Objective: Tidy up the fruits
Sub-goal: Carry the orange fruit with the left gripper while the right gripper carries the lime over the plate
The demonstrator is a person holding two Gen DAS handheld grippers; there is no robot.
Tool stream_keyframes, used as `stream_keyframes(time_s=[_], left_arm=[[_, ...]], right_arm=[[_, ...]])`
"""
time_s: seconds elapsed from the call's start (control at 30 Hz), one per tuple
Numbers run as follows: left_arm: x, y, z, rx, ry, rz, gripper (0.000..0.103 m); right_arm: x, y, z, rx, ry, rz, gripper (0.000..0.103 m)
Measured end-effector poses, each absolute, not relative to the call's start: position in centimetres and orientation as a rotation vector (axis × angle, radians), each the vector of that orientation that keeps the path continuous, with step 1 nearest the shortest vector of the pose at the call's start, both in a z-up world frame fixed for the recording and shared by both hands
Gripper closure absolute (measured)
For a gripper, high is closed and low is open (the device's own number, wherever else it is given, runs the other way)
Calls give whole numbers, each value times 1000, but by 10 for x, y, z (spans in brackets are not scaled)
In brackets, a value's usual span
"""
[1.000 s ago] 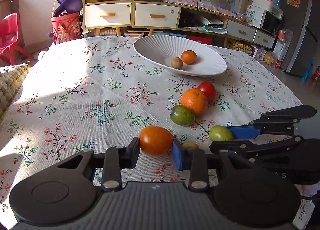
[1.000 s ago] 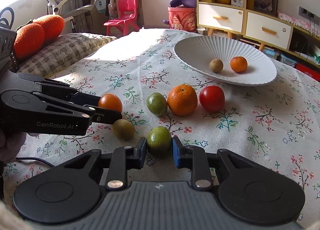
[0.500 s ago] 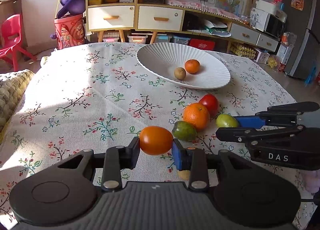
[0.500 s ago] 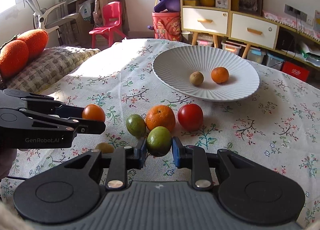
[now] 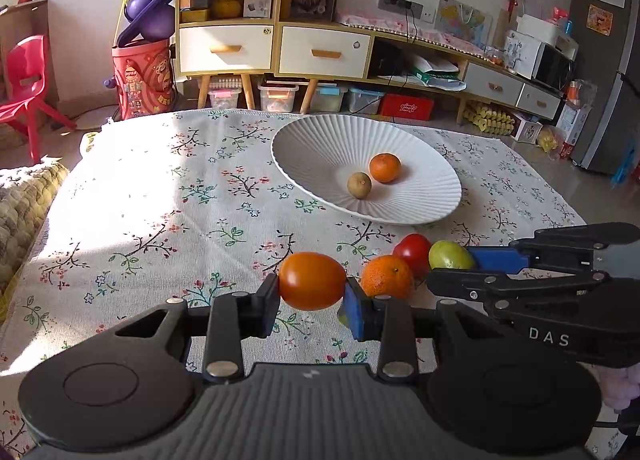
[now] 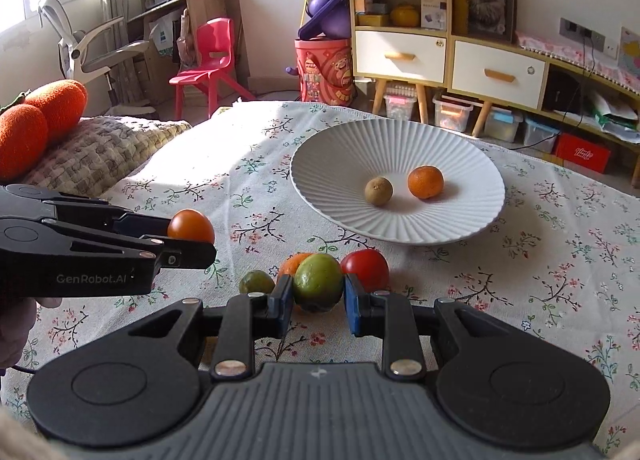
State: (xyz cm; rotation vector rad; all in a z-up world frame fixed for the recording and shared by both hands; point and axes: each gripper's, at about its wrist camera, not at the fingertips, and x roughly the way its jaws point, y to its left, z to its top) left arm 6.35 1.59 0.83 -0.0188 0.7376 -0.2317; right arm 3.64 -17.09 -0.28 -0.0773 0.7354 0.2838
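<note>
My left gripper (image 5: 312, 294) is shut on an orange tomato (image 5: 312, 280) and holds it above the cloth; it also shows in the right wrist view (image 6: 190, 225). My right gripper (image 6: 318, 292) is shut on a green fruit (image 6: 318, 282), also lifted; it also shows in the left wrist view (image 5: 450, 255). A white ribbed plate (image 6: 340, 164) farther back holds a small orange (image 6: 425, 181) and a brown kiwi (image 6: 378, 191). On the cloth lie a large orange (image 5: 386, 276), a red tomato (image 6: 366, 266) and a dark green fruit (image 6: 256, 282).
The table wears a flowered cloth (image 5: 160, 200). A woven cushion (image 6: 100, 148) with orange plush toys (image 6: 40, 116) lies off its left side. Cabinets, a red chair (image 6: 208, 60) and storage boxes stand beyond the far edge.
Both grippers have risen and moved forward toward the plate, each still holding its fruit. The fruits left on the cloth now lie lower and nearer in both views.
</note>
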Motion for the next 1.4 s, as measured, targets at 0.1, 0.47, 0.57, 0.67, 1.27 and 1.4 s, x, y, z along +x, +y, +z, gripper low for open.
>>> stream_keyframes(time_s=[0.1,0.47,0.57,0.67,1.27,1.4], left_arm=[[70,13,13,-27,734,-229,84],[90,2,24,-67,716,-211,84],[97,0,26,-75,712,-205,84],[104,-4,29,-80,706,-201,84],[155,-33,16,-57,700,-227,84],[174,-37,8,-45,709,-216,84]], right_arm=[[41,-172,1,-71,729,273,79],[64,-184,8,-46,712,207,79],[71,-188,9,-41,715,186,79],[78,-191,9,-36,715,169,79],[114,-214,5,-20,736,156,79],[118,-216,3,-22,742,177,79]])
